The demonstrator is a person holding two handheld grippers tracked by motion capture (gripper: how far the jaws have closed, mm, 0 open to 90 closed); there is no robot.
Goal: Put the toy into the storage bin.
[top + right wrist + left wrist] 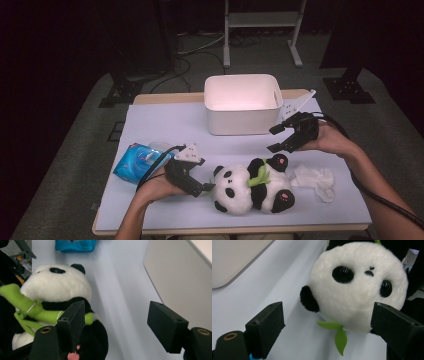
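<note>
Lying on its back on the pale blue table sheet (165, 120), the plush panda (252, 190) rests between the two tongs. The left gripper (205, 188) stands just beside the panda's head with its jaws spread and nothing pinched; a green leaf (338, 333) from the toy lies in the gap before them. The right gripper (274, 139) hangs above the panda's feet, jaws spread wide and empty. Beyond it stands the white bin (242, 103); behind the left gripper lies a blue packet (134, 161), and a crumpled white glove (315, 179) lies below the right one
</note>
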